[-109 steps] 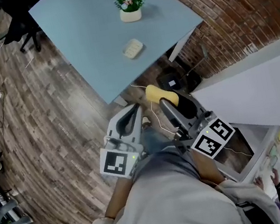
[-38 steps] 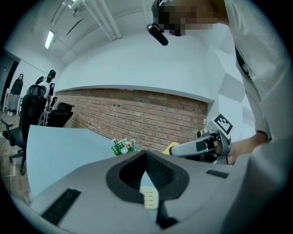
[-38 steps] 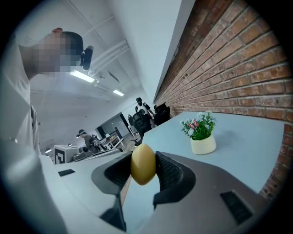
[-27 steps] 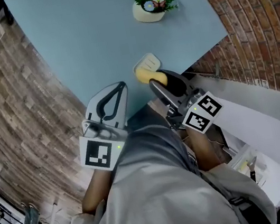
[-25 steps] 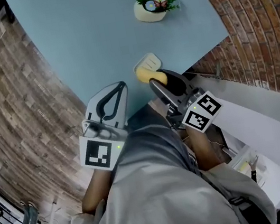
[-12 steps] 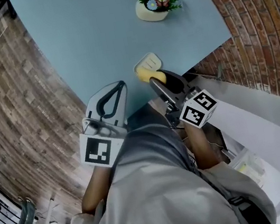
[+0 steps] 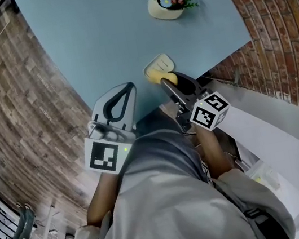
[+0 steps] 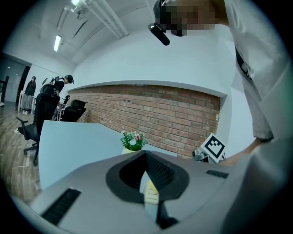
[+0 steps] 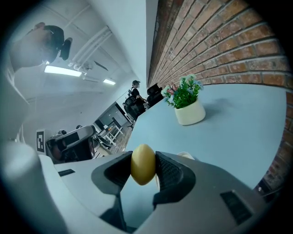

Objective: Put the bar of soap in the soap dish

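Note:
My right gripper [image 7: 166,78] is shut on the yellow oval bar of soap [image 7: 162,75], which both pads squeeze in the right gripper view [image 9: 143,165]. The soap hangs over the near edge of the cream soap dish [image 7: 159,61] on the blue table [image 7: 94,34]. A pale bit of the dish rim [image 9: 185,156] peeks out behind one jaw. Whether the soap touches the dish I cannot tell. My left gripper [image 7: 126,87] is to the left over the table's near edge, tips together, holding nothing [image 8: 146,154].
A white pot of flowers [image 7: 167,10] stands at the table's far side, beyond the dish. A brick wall [image 7: 276,25] runs along the right, with a white counter [image 7: 278,133] below it. Wooden floor [image 7: 16,111] lies to the left. Office chairs [image 8: 43,114] stand far off.
The right gripper has sunk with the soap, closer to the dish, and its marker cube has tipped. The left gripper has stayed about where it was.

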A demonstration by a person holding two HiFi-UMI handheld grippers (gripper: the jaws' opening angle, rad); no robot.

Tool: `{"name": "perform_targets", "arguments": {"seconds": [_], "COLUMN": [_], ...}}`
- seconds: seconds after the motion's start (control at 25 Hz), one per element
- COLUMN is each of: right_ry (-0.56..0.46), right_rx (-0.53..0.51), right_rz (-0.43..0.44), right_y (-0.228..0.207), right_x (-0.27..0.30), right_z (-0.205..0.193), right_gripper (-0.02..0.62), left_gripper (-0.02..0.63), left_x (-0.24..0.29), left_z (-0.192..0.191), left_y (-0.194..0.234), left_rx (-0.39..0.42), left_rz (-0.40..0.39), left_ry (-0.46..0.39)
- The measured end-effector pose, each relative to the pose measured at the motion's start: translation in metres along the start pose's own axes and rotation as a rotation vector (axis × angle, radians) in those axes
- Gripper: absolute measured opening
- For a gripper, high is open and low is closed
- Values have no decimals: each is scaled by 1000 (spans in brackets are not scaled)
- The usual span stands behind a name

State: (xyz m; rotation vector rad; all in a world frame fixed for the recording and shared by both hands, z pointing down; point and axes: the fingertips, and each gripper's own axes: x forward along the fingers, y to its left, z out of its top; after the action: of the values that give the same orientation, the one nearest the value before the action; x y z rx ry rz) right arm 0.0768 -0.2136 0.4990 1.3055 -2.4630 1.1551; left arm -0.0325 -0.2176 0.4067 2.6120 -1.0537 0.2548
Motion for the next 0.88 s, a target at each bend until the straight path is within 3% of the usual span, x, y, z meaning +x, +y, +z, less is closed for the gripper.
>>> {"name": "perform_targets", "arguments": {"seconds": [0.88], "right_ry": [165], "right_rx": [-24], "right_rz": [14], "right_y": [-34], "right_x": [24], "right_z": [-23], "right_gripper": [161], "left_gripper": [3], "left_x": [19], "left_z": [-9], "left_y": [9], "left_rx": [-49], "left_rz": [50], "left_ry": [23]}}
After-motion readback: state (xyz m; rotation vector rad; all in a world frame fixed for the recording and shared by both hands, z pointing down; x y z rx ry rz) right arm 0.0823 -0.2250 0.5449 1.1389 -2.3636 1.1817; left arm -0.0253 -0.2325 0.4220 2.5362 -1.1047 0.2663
